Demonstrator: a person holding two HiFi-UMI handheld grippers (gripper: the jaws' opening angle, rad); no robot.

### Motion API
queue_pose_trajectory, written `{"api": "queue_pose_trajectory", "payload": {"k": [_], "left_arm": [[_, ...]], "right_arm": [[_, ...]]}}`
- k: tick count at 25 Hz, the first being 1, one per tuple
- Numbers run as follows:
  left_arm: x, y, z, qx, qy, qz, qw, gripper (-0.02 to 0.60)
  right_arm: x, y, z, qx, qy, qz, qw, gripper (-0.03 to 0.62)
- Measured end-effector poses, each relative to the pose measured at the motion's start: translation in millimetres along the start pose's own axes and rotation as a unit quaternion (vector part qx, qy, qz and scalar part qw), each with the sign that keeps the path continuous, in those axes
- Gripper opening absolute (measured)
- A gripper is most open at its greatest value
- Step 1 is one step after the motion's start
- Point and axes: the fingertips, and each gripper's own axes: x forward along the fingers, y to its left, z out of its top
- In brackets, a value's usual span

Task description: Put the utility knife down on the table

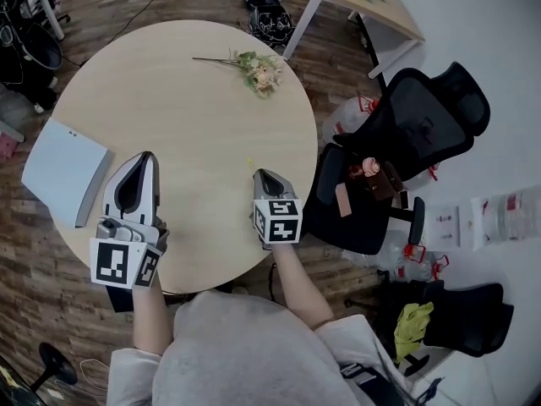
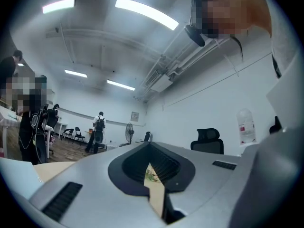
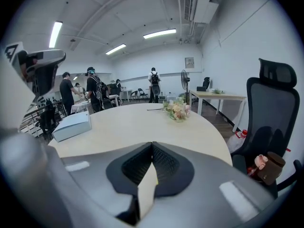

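Note:
I see no utility knife in any view. My left gripper [image 1: 148, 156] rests low over the near left part of the round wooden table [image 1: 186, 117], jaws shut with nothing between them. My right gripper [image 1: 260, 174] sits over the near right part of the table, also shut and empty. In the left gripper view the left gripper [image 2: 149, 144] has its jaws meeting at the tip, tilted upward toward the ceiling. In the right gripper view the right gripper [image 3: 152, 144] points level across the tabletop [image 3: 137, 122], tips together.
A small bunch of flowers [image 1: 258, 70] lies at the table's far side. A pale flat box [image 1: 63, 172] overhangs the left edge. A black office chair [image 1: 406, 155] with small items on its seat stands right of the table. People stand far back in the room.

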Motion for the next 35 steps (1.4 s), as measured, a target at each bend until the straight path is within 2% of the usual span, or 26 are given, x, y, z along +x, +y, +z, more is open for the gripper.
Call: {"api": "queue_pose_trajectory", "payload": {"k": [16,22,35], "left_arm": [[-18.3,-26.0,38.1,0.009,-0.045,-0.005,0.9989,0.008],[-24.8,-36.3,46.1,0.015,-0.046,-0.012,0.9987,0.008],[-40.3,-60.9,68.5,0.023,-0.066,-0.022,0.9973,0.008]], "right_arm": [[-87.6,13.8,86.0,-0.021,-0.138,0.017,0.990,0.011],[-115.8,18.8,108.2,-0.025,-0.178,0.031,0.983,0.011],[-182.2,12.6,149.2,-0.032,-0.255,0.012,0.966,0.011]]}}
